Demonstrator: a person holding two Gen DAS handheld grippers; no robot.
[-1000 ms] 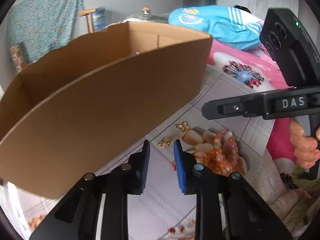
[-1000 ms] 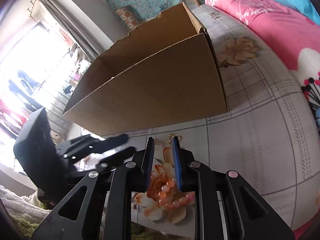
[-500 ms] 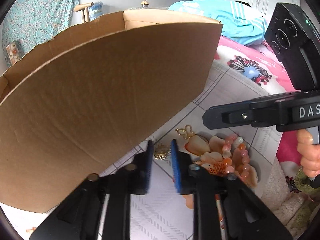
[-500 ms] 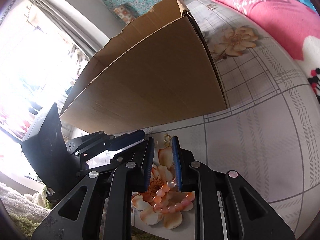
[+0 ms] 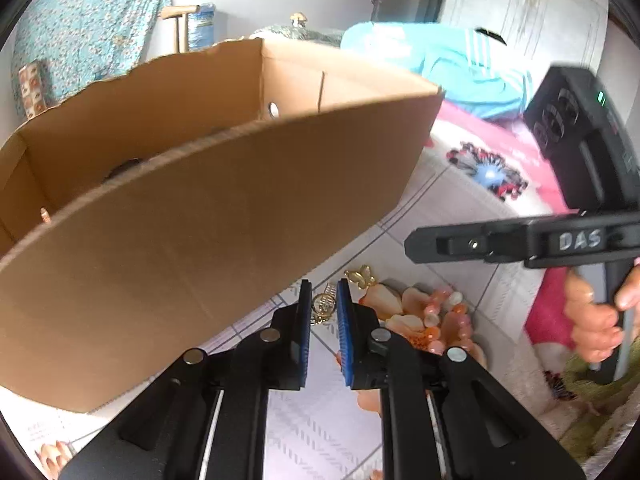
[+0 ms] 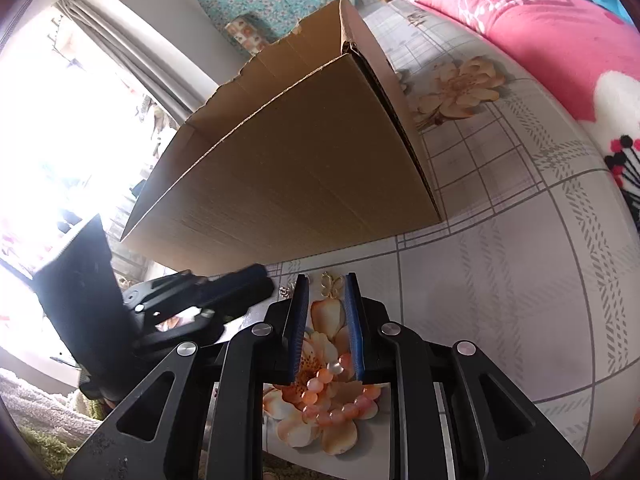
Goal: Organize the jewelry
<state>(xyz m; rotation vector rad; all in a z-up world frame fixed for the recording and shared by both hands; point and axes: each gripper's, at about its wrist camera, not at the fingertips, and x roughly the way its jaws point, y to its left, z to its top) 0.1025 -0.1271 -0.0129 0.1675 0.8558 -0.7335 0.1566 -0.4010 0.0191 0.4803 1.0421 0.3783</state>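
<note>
Left gripper (image 5: 322, 300) and right gripper (image 6: 327, 294), both angled downward (jaws narrowly parted).

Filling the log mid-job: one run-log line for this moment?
left gripper: jaws just closing, gold piece pinched | right gripper: open over butterfly charm | bead bracelet: on sheet

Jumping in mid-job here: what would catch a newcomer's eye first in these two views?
The big open cardboard box fills the left and middle of both views. In front of it on the floral cloth, the left gripper has been closing around a small gold piece. An orange bead bracelet lies under the right gripper.
</note>
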